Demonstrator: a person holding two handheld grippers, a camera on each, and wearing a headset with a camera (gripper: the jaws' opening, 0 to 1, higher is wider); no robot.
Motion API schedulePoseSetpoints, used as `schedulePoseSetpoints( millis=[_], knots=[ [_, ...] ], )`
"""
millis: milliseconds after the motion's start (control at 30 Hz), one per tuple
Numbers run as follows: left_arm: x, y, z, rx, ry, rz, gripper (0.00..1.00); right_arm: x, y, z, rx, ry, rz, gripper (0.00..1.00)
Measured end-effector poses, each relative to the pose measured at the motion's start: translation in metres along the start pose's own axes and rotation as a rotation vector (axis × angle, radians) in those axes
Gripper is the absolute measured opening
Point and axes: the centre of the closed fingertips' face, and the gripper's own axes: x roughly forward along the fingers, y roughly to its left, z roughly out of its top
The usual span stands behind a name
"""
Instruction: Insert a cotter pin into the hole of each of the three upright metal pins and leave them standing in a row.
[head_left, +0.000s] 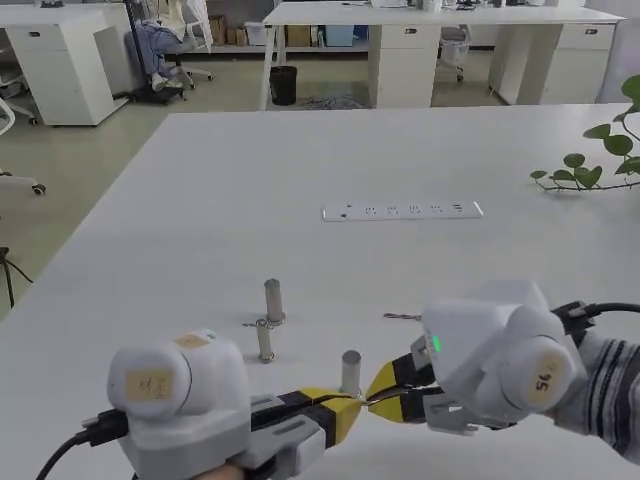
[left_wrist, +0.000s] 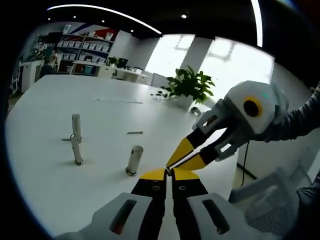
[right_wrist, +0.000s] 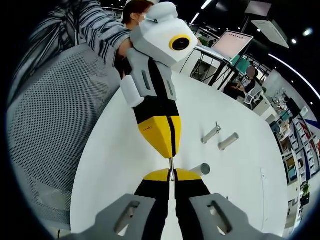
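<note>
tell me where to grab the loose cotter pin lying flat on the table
Pinch the loose cotter pin across the middle of its shaft, coming straight down from above. It lies flat and thin on the table, with bare surface on both sides.

White rounded housings, black fingers (left_wrist: 155, 190) with yellow tips; left gripper (head_left: 348, 406) has a black cable (head_left: 60, 450), right gripper (head_left: 376, 399) a green light (head_left: 436, 345); sleeve (head_left: 612, 385) striped grey
</note>
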Motion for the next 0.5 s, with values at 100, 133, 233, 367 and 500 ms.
schedulePoseSetpoints(
  millis=[100, 133, 233, 367, 500],
  knots=[
    [-0.001, -0.001, 0.000, 0.027, 0.003, -0.006, 0.00, 0.000, -0.001, -0.002, 0.008, 0.010, -0.001, 0.00],
    [-0.001, -0.001, 0.000, 0.038, 0.004, -0.011, 0.00, 0.000, -0.001, -0.004, 0.013, 0.014, -0.002, 0.00],
    [-0.002, -0.005, 0.001, 0.111, 0.010, -0.032, 0.00, -0.001, -0.001, -0.006, 0.023, 0.013, 0.003, 0.00],
    [-0.004, -0.010, 0.001, 0.182, 0.021, -0.066, 0.00, -0.002, 0.002, -0.008, 0.034, 0.018, 0.020, 0.01],
    [-0.006, -0.016, 0.001, 0.252, 0.027, -0.114, 0.00, -0.003, 0.007, -0.006, 0.045, 0.003, 0.043, 0.00]
  ],
)
